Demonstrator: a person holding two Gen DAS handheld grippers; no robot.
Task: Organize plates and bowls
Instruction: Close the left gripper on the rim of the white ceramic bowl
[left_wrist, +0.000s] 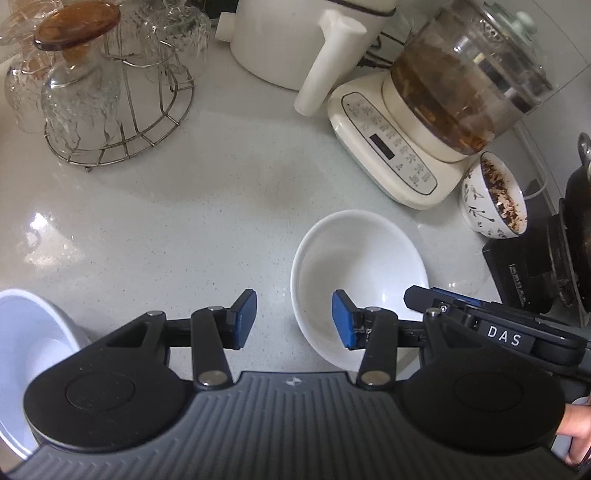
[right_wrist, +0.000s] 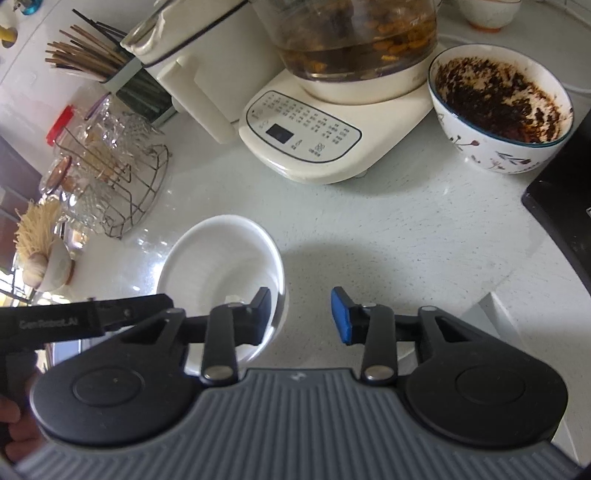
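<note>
The white bowl (left_wrist: 358, 284) sits upright mid-counter (left_wrist: 221, 221), well clear of the kettle (left_wrist: 424, 122) and the dirty bowl (left_wrist: 493, 195) toward the back edge. Both grippers flank it with fingers spread wide and empty: the left gripper (left_wrist: 293, 319) just beside its rim, the right gripper (right_wrist: 301, 315) with one finger inside the rim, likely to pinch the wall. A second bowl (left_wrist: 29, 343) waits at the counter's left front, perhaps for stacking

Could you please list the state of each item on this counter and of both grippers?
Plain white ceramic bowl: upright, empty, on the counter.
Second white bowl: at the frame edge, partly hidden.
Floral-patterned white bowl: upright, inside coated with dark residue.
Glass kettle on cream base: holds brown liquid.
Clear glass cups on wire rack: inverted.
Left gripper: open, empty.
Right gripper: open, empty.
</note>
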